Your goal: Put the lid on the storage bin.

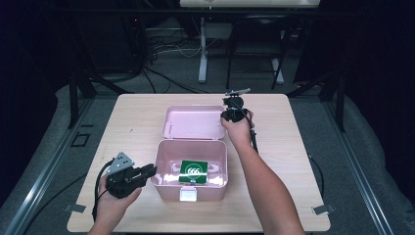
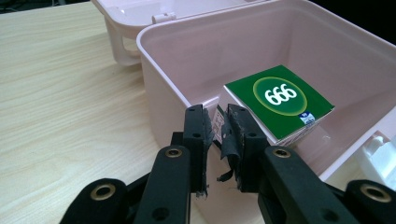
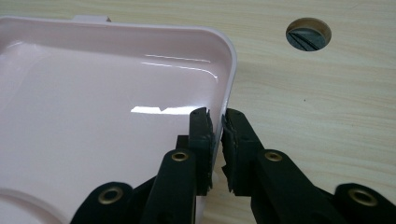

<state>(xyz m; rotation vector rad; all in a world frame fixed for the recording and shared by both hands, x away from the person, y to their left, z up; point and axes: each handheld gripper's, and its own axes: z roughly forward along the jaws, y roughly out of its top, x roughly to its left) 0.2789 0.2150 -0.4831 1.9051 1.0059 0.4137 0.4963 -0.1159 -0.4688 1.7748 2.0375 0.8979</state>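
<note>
One pink plastic box (image 1: 192,188) stands near the front edge of the tabletop (image 1: 132,127), its single hinged lid (image 1: 193,122) lying open flat behind it toward the middle. Inside the box sits one green carton (image 1: 194,172) with a white "666" in a ringed circle on top and a white latch at the box's front wall. There are two tongs. The left tongs (image 2: 218,126) are closed narrowly on the box's left wall, one jaw outside, one inside. The right tongs (image 3: 217,122) are narrowed onto the lid's right rim, straddling it. The tabletop is pale wood grain with one round cable hole (image 3: 308,34). Beyond it lie dark floor, cables and black stand legs.
</note>
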